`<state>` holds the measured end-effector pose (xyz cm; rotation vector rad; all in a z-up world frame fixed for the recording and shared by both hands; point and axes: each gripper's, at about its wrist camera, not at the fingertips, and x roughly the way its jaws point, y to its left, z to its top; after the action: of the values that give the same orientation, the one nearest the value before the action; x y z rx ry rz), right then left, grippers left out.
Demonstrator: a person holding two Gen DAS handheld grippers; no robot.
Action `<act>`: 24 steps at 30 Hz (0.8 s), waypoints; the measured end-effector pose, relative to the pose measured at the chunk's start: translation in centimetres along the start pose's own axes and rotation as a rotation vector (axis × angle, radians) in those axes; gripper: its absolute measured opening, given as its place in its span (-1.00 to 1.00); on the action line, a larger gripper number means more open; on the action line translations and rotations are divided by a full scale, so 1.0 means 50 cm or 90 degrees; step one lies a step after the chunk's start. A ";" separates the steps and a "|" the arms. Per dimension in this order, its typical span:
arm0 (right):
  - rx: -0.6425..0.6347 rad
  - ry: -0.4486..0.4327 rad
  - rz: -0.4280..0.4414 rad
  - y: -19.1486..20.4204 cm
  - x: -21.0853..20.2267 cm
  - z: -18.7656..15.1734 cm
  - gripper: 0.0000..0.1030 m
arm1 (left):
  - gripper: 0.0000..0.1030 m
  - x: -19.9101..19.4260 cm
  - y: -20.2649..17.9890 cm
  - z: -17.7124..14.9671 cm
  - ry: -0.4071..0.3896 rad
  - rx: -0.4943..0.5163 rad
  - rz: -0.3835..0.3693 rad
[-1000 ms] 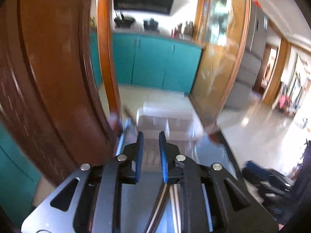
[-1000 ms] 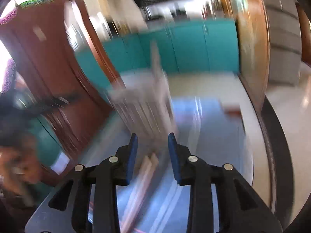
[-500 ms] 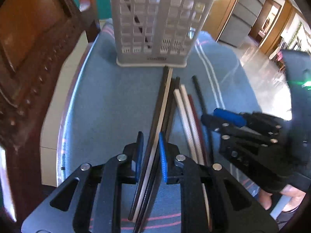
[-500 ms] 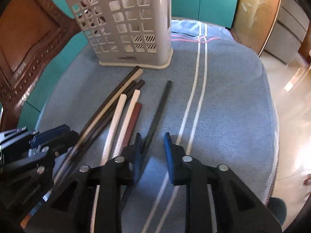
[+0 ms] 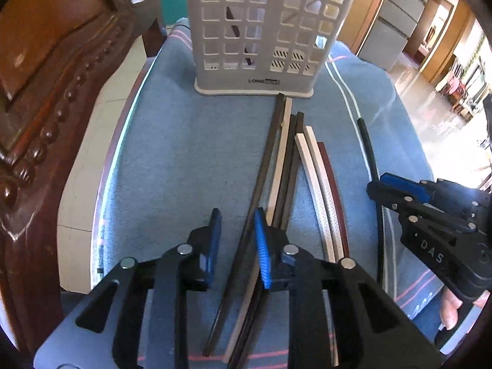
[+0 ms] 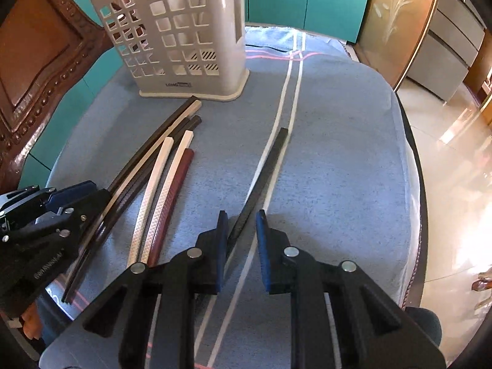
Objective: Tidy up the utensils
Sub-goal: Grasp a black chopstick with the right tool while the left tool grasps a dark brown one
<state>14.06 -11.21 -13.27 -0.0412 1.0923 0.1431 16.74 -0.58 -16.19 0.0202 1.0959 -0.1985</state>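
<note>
Several long chopsticks lie side by side on the blue cloth in front of a grey lattice utensil basket (image 5: 255,30) (image 6: 184,40). A dark stick leans inside the basket. My left gripper (image 5: 238,235) points down over the bundle, its jaws opening. The leftmost dark brown chopstick (image 5: 264,160) runs between the pads, close to the right one. My right gripper (image 6: 241,236) is open around a lone black chopstick (image 6: 264,172) that lies apart on the white stripes and rests against the left pad. Each view shows the other gripper: the right (image 5: 399,190), the left (image 6: 70,196).
Beige, white-patterned (image 6: 147,196) and maroon (image 6: 172,190) chopsticks lie between the two grippers. A carved wooden chair back (image 5: 46,98) stands close on the left. The round table's edge (image 6: 412,166) drops to a shiny floor on the right. Teal cabinets stand behind.
Both grippers have tilted down from the room to the chopsticks on the cloth, then held still. The left jaws have widened slightly around the dark stick; the right jaws narrowed earlier.
</note>
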 end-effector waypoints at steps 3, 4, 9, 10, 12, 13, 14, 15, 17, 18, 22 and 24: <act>-0.017 -0.008 -0.002 0.015 0.003 0.004 -0.63 | -0.57 0.003 -0.018 0.003 -0.003 0.015 0.020; -0.031 -0.010 -0.002 0.021 0.005 0.005 -0.70 | -0.58 0.003 -0.021 0.004 -0.003 0.013 0.023; -0.118 -0.009 0.014 0.045 -0.002 -0.008 -0.86 | -0.84 -0.006 0.001 -0.001 0.015 -0.036 -0.006; -0.129 -0.006 0.013 0.042 -0.006 -0.013 -0.87 | -0.85 -0.010 0.008 -0.006 0.023 -0.046 -0.016; -0.133 -0.002 0.015 0.034 -0.009 -0.019 -0.88 | -0.86 -0.017 0.021 -0.019 0.041 -0.064 -0.037; -0.130 0.000 0.019 0.028 -0.011 -0.021 -0.88 | -0.86 -0.021 0.024 -0.024 0.045 -0.067 -0.044; -0.118 0.001 0.030 0.020 -0.013 -0.020 -0.87 | -0.86 -0.022 0.027 -0.027 0.046 -0.067 -0.047; -0.108 0.000 0.039 0.014 -0.014 -0.018 -0.87 | -0.86 -0.024 0.027 -0.028 0.043 -0.065 -0.048; -0.086 -0.002 0.051 0.005 -0.017 -0.013 -0.85 | -0.86 -0.022 0.025 -0.023 0.037 -0.059 -0.047; -0.082 -0.002 0.049 0.004 -0.016 -0.010 -0.85 | -0.86 -0.023 0.021 -0.014 0.032 -0.057 -0.043; -0.084 0.002 0.018 0.015 -0.001 0.000 -0.84 | -0.81 -0.007 0.002 0.028 0.026 -0.038 -0.024; -0.082 -0.006 0.013 0.018 0.002 0.003 -0.84 | -0.80 0.002 -0.009 0.046 0.026 -0.026 -0.012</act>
<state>14.12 -10.29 -13.23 -0.1454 1.0739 0.2317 18.74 -1.30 -15.20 -0.0228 1.1410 -0.1924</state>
